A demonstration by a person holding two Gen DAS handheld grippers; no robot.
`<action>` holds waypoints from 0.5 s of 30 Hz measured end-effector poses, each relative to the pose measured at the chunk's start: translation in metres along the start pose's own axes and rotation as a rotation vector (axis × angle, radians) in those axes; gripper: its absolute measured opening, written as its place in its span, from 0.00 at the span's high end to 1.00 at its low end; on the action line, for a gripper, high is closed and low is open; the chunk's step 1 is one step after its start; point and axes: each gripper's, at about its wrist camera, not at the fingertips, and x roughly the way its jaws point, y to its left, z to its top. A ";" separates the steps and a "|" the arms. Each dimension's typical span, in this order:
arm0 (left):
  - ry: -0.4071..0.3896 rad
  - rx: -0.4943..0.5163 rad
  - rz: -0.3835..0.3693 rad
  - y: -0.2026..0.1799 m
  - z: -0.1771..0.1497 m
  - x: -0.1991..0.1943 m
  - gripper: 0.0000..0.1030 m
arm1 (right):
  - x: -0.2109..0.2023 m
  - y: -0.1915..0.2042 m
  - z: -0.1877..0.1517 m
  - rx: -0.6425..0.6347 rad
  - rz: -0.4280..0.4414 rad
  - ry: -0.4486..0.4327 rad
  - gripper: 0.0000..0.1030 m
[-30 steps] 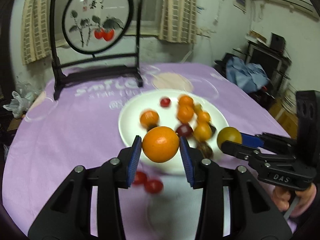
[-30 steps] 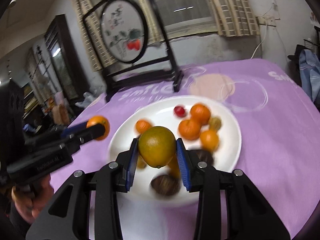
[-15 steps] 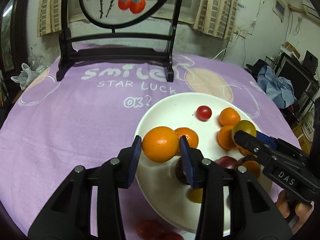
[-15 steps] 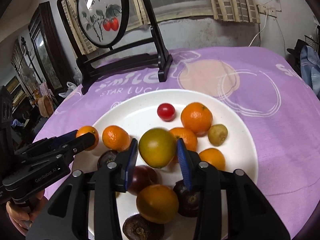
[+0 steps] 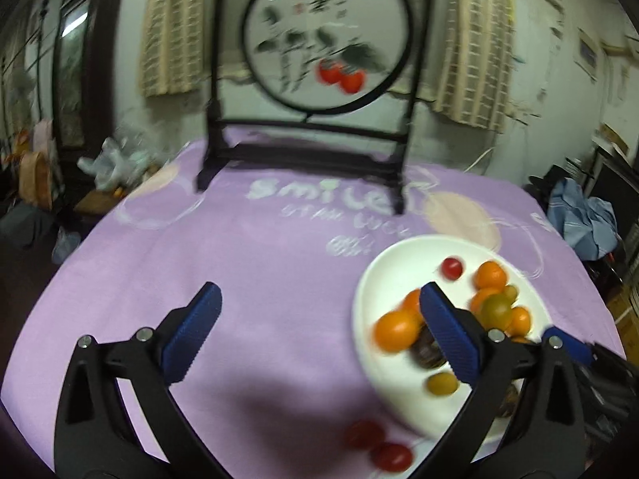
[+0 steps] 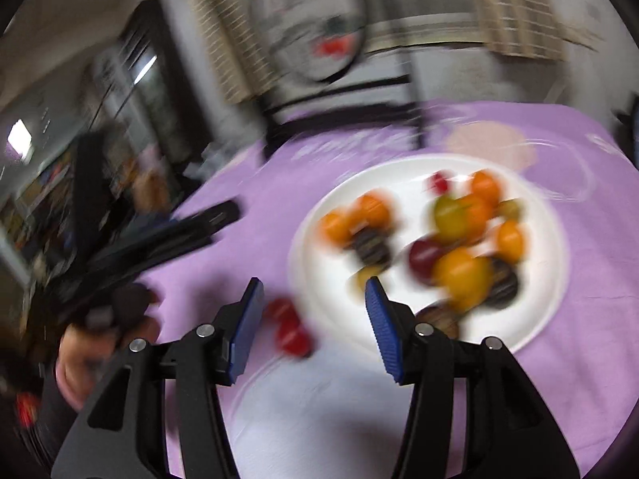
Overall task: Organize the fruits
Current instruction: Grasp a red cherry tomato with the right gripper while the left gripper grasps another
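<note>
A white plate (image 5: 379, 279) (image 6: 535, 311) on the purple cloth holds several fruits. The orange (image 5: 395, 329) lies at the plate's left side. The green-yellow fruit (image 5: 497, 311) (image 6: 451, 213) rests among small oranges. My left gripper (image 5: 317, 299) is over bare cloth left of the plate; its jaws are opening wide with nothing between them. My right gripper (image 6: 314, 293) hangs at the plate's near left edge, jaws opening and pressing on nothing. Two red cherry tomatoes (image 6: 289, 329) (image 5: 379, 445) lie on the cloth below it. The right wrist view is blurred.
A black stand with a round painted screen (image 5: 327, 36) stands at the back of the table. A hand (image 6: 100, 343) holds the left gripper (image 6: 207, 219) at the left of the right wrist view. Clutter lies beyond the table's edges.
Both grippers have opened and let go of their fruits. The orange and the green-yellow fruit now lie on the plate. Both grippers have drawn back leftward from the plate.
</note>
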 end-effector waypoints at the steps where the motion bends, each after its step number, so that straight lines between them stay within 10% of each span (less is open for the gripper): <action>1: 0.015 -0.013 0.005 0.009 -0.006 0.000 0.02 | 0.007 0.013 -0.008 -0.055 0.003 0.033 0.48; 7: 0.076 -0.050 0.090 0.043 -0.031 0.001 0.02 | 0.037 0.053 -0.036 -0.289 -0.065 0.139 0.48; 15: 0.071 -0.059 0.056 0.045 -0.034 -0.012 0.02 | 0.057 0.040 -0.029 -0.257 -0.140 0.165 0.48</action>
